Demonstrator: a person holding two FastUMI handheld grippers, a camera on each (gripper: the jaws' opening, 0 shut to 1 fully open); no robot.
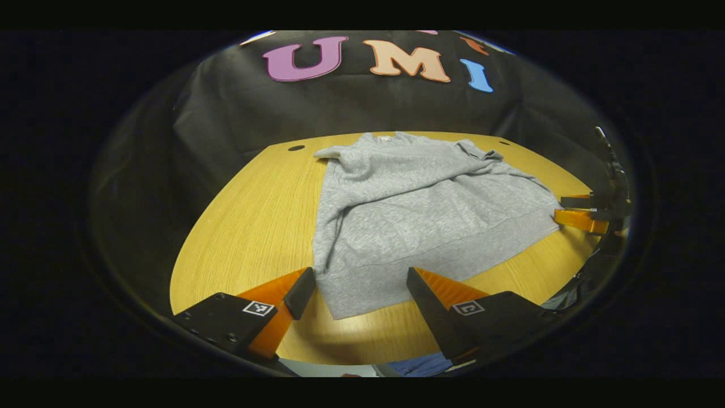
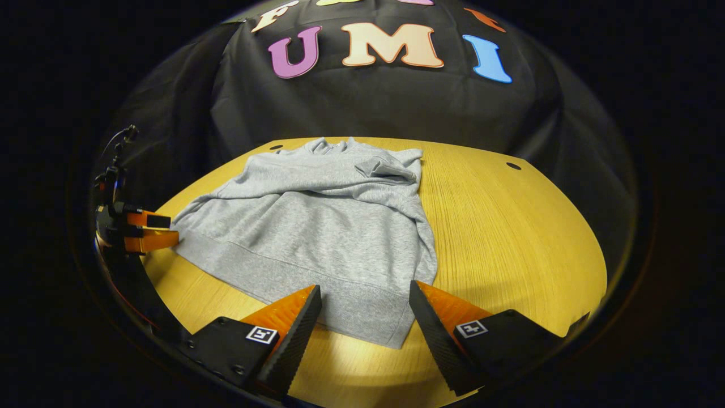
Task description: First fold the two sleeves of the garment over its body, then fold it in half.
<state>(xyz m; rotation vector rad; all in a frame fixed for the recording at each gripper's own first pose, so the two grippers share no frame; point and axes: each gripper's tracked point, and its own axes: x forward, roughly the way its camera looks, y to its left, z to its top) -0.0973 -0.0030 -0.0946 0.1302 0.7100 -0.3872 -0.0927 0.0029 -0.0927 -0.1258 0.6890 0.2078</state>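
A grey sweatshirt (image 1: pixel 419 215) lies flat on the wooden table (image 1: pixel 255 215), both sleeves folded across its body and the collar at the far side. In the left gripper view my left gripper (image 1: pixel 359 280) is open, low over the near hem corner, which lies between its fingers. In the right gripper view the sweatshirt (image 2: pixel 317 226) shows a cuff (image 2: pixel 385 169) lying on its chest. There my right gripper (image 2: pixel 365 292) is open over the other hem corner. Each gripper also appears in the other's view: the right gripper (image 1: pixel 578 209) and the left gripper (image 2: pixel 150 229), both at the hem's ends.
The table (image 2: pixel 510 238) has bare wood on both sides of the garment, and a small dark hole (image 2: pixel 514 166) near each far corner. The black cloth wall stands close behind the table's far edge. A bit of blue fabric (image 1: pixel 422 365) shows below the near edge.
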